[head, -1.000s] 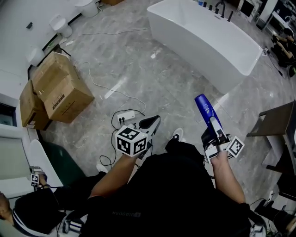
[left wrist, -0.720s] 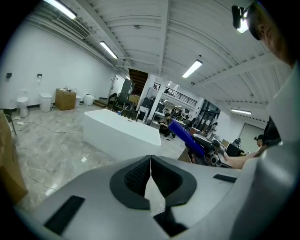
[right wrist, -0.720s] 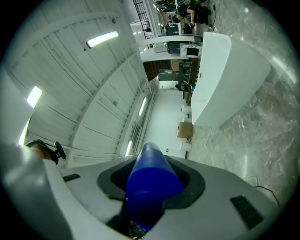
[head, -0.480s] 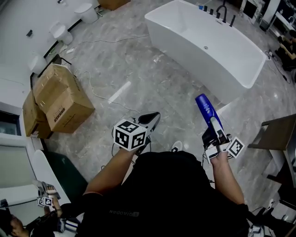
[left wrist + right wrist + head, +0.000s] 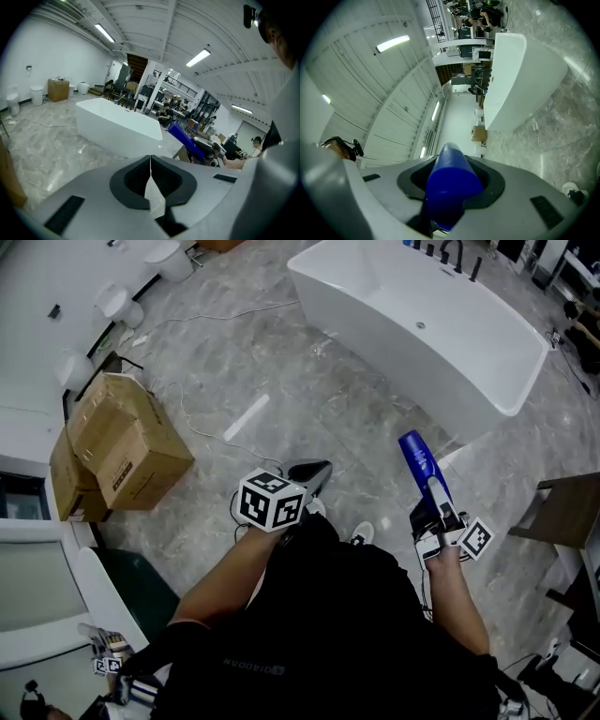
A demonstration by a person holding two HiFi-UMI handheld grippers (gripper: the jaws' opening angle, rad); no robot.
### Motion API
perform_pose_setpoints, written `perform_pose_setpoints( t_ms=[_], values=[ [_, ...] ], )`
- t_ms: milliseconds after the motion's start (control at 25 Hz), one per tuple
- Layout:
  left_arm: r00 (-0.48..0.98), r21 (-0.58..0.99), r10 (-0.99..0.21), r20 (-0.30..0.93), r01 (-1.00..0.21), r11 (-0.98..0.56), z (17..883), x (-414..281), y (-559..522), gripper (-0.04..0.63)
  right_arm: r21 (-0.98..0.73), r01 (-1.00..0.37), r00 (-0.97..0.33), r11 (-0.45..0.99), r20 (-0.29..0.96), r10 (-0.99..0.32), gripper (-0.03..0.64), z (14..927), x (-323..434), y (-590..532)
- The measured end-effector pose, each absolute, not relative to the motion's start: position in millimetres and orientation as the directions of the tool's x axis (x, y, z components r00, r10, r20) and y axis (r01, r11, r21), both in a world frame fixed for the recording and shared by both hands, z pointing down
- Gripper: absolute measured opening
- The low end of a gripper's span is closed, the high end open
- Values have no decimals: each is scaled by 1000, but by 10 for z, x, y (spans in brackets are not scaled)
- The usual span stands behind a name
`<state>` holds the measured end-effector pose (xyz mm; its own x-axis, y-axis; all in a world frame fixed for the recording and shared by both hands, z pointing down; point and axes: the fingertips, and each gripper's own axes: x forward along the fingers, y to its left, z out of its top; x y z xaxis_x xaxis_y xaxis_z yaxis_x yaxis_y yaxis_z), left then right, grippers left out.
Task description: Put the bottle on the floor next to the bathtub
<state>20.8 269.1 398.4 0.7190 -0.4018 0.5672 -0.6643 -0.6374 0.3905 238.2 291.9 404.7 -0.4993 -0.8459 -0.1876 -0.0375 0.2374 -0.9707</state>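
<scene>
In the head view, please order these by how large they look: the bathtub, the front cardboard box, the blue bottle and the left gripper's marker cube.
1. bathtub, clearly the largest.
2. front cardboard box.
3. marker cube and blue bottle: they look about alike, so I do not rank them.

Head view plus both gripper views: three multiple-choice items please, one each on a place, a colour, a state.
1. Where is the bottle?
A. on the floor
B. in the right gripper
C. in the bathtub

2. What colour is the bottle?
A. white
B. green
C. blue

3. How do the jaws of the left gripper stand?
A. together, empty
B. wide apart
C. around a cable

1 B: the right gripper view shows its jaws clamping it.
2 C: blue in every view.
3 A: the left gripper view shows them meeting, nothing between.
</scene>
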Motion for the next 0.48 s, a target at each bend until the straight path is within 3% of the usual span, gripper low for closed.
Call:
perform_pose_setpoints(
  t_ms=[280,480],
  values=[
    [722,405,-390,571,-661,-632,4066,98,2315,18,-976,-54,-481,209,-158,-863,170,4149,2398,2623],
    [747,423,-389,539,-640,-642,3981,-9,1481,18,-977,-80,-470,200,-140,-871,170,4014,2224,1964]
  ],
)
